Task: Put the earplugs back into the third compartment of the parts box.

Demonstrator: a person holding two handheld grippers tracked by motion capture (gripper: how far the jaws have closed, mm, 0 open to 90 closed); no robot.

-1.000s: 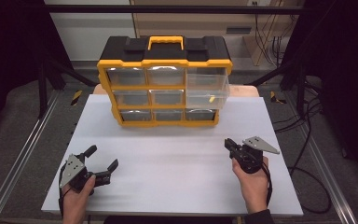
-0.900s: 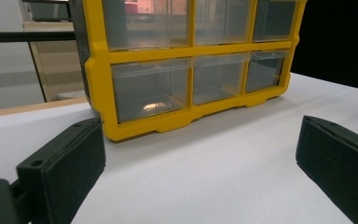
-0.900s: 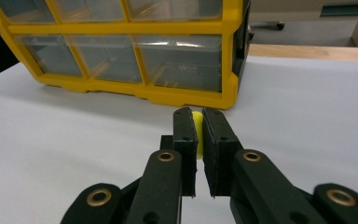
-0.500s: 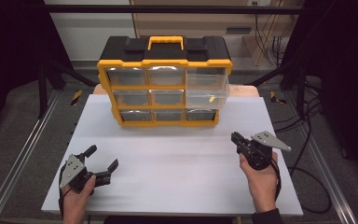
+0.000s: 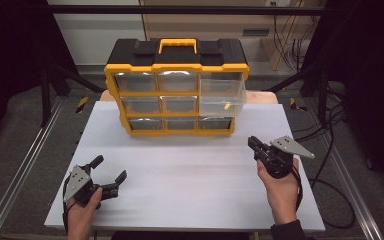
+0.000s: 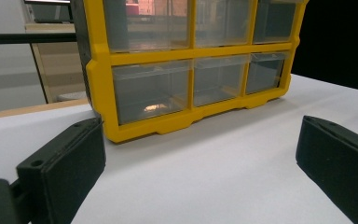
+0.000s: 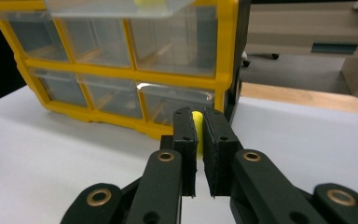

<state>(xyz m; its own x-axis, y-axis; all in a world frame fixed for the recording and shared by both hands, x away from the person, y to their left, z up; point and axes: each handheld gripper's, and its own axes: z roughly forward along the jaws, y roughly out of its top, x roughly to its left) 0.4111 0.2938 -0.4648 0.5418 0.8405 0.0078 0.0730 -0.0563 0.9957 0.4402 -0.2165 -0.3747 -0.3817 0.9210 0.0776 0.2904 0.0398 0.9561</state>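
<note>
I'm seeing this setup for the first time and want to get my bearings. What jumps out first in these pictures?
The yellow and black drawer organizer stands at the far middle of the white table, with its right-hand middle drawer pulled out. Near the table's right edge, the right gripper is shut on a small yellow piece. At the near left, the left gripper rests wide open.

A lab: black frame struts (image 5: 55, 75), trailing cables (image 5: 330, 145), white table (image 5: 190, 175).

A white table (image 5: 190, 190) stands on grey floor (image 5: 25, 120), with black cables (image 5: 330, 150) trailing beside it.
</note>
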